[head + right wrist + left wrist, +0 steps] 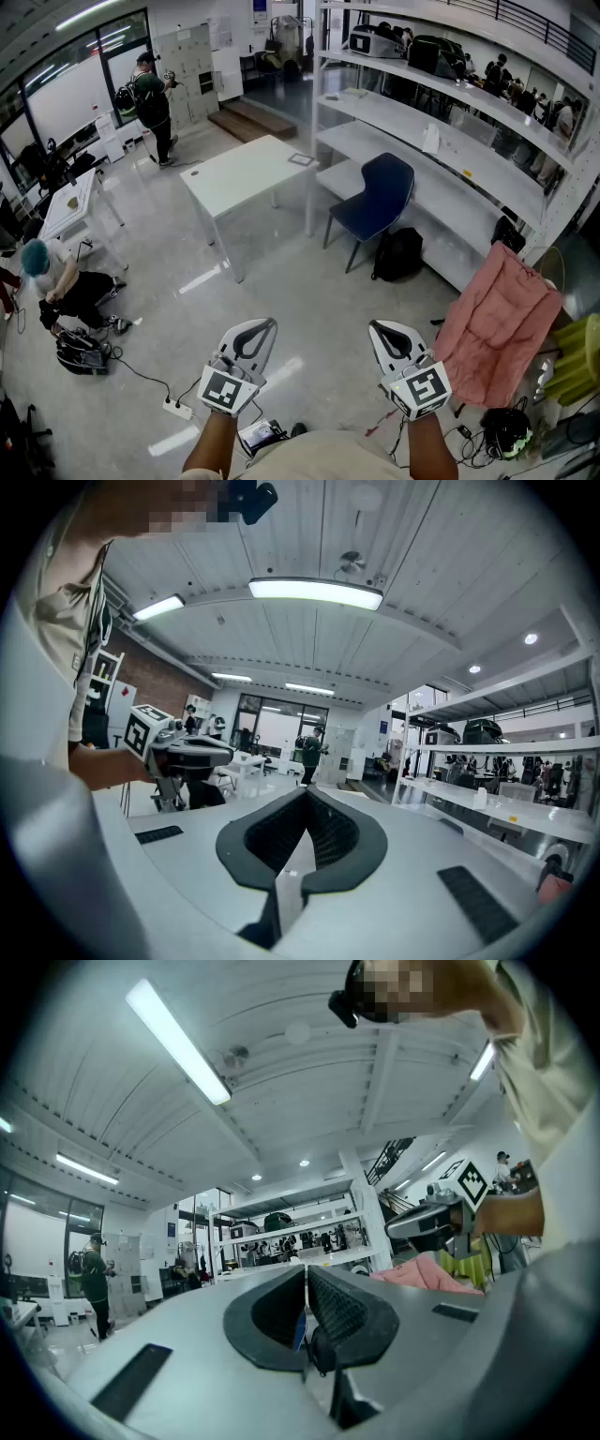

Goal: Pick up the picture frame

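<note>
I hold both tools level in front of me: the left gripper [263, 323] and the right gripper [377, 326] each have the 2 jaws pressed together, with nothing between them. The picture frame [301, 159] lies flat at the far corner of the white table [234, 180], well apart from both grippers.

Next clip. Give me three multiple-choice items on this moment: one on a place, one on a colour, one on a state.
1. Where does the picture frame lie?
A. on the white table's far corner
B. on a shelf
C. on the floor

2. What colour is the chair beside that table?
A. red
B. dark blue
C. white

3. How do the left gripper's jaws stand?
A. wide apart
B. closed on the frame
C. together, holding nothing

Answers:
1. A, the frame rests flat at the tabletop's far corner.
2. B, its seat and back are dark blue.
3. C, the left gripper view shows the jaws meeting with nothing between them.
</note>
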The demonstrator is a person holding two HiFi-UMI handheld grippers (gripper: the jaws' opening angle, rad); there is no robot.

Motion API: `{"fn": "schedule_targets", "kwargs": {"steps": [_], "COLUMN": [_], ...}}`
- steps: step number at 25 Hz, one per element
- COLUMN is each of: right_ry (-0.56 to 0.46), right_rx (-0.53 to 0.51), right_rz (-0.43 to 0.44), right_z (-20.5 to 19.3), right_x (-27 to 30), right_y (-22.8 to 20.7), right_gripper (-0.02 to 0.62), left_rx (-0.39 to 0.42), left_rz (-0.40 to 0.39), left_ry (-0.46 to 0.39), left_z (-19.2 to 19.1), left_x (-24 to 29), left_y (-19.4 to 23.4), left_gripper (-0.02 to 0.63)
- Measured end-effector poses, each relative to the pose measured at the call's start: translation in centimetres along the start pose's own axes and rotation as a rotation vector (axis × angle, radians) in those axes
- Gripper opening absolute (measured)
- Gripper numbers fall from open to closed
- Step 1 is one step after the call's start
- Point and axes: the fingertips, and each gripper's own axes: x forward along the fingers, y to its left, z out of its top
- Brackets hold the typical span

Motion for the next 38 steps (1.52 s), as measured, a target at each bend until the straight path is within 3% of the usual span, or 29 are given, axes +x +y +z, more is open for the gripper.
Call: {"fn": "schedule_targets", "kwargs": {"steps": [23,38], "right_ry": [-0.015,-0.016], "right_rx": [0.038,0.062], "right_rz": [-0.018,-0.031], "right_z": [-0.3,-2.0], "right_x": [4.7,10.7], "right_y": [1.2,-4.3], "right_gripper": [0.026,0.027], "left_rx": [-0.011,0.003], "left_rz": [-0.023,-0.038], "left_ry": [0.009,0.030], "left_z": [-2.1,-3.8], "left_x": [0.0,5.0], "left_y": [4.0,7.6], "left_gripper": [0.021,0.021]}}
